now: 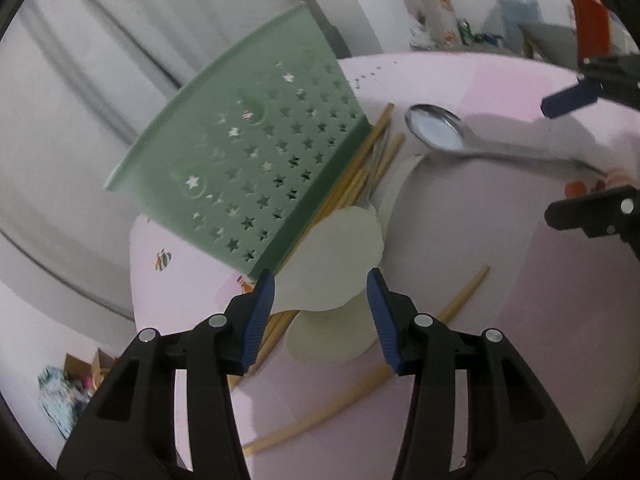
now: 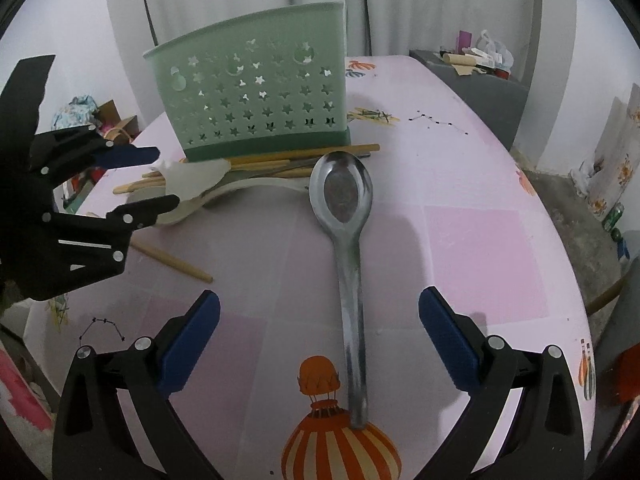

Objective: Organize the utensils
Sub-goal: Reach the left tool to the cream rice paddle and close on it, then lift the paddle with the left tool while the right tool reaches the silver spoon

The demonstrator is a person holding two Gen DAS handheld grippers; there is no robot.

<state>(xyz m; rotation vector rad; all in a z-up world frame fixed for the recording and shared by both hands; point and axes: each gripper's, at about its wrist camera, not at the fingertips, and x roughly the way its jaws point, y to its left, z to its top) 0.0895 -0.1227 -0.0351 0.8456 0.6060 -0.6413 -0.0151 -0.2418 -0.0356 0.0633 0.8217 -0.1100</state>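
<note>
A green star-punched utensil holder stands at the back of the pink table. Wooden chopsticks and white spoons lie along its base. My left gripper is shut on the bowl of the upper white spoon; a second white spoon lies under it. A large metal spoon lies flat, its handle running between the fingers of my right gripper, which is open and not touching it.
Loose chopsticks lie on the patterned pink tablecloth. The table's left edge drops off near the left gripper. Boxes and clutter sit on the floor to the left, and a grey cabinet stands at the back right.
</note>
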